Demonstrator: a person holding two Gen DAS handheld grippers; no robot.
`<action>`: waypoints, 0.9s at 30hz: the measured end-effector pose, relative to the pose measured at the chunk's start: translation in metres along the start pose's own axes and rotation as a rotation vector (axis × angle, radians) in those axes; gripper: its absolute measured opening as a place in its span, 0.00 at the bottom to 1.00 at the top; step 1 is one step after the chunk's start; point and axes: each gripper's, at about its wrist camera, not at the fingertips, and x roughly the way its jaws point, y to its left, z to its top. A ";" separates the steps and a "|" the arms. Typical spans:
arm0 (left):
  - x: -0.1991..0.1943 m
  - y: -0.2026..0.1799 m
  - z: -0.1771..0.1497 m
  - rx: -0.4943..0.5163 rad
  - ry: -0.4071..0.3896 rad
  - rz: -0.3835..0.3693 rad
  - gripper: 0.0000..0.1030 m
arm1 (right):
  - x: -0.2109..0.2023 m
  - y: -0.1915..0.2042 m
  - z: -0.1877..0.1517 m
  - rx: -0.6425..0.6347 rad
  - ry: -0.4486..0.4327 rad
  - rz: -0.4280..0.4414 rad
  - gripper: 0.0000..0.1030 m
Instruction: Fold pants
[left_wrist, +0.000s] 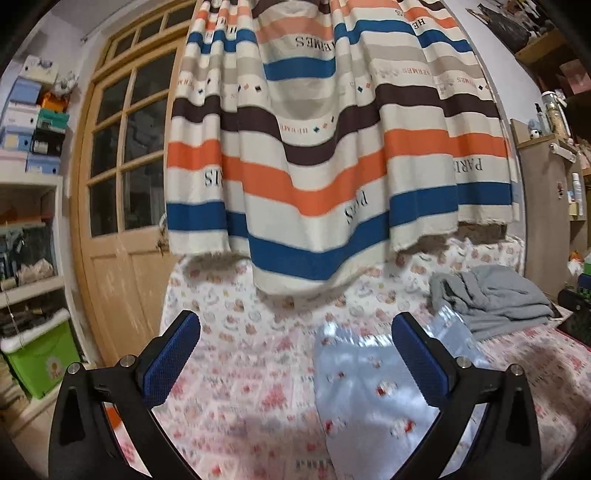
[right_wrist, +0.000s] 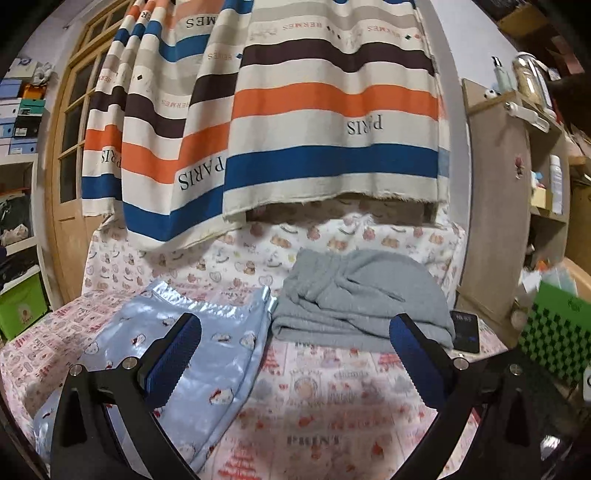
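Pants (right_wrist: 207, 354) of shiny pale-blue cloth with little cartoon prints lie spread on the bed (right_wrist: 332, 398), over its pink patterned sheet, just left of a folded grey garment (right_wrist: 362, 306) that they nearly touch. Both pairs of tongs hang above the bedding, spread wide and gripping nothing: the left tongs (left_wrist: 295, 362) over the sheet with one blue pad (left_wrist: 421, 365) across the pants' edge, the right tongs (right_wrist: 295, 362) between pants and grey pile. By my reckoning the folding has hardly started, or one fold is just done; I cannot tell which. Next, each pair would need to drop to an edge or corner and pinch the slippery cloth cleanly. Waistband and leg ends are cut off at the bottom of both views, and the left view is blurred. A striped curtain (right_wrist: 295, 110) hangs behind, and a dark phone (right_wrist: 466, 330) lies beside the grey pile.
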 end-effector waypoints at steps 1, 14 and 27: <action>0.003 -0.002 0.005 0.012 -0.010 0.007 1.00 | 0.003 0.000 0.004 0.001 0.002 0.024 1.00; 0.070 -0.025 0.064 0.000 -0.057 -0.063 1.00 | 0.077 0.007 0.065 0.032 0.021 0.152 0.99; 0.220 -0.030 0.036 -0.050 0.295 -0.169 0.76 | 0.243 0.023 0.031 0.061 0.454 0.213 0.71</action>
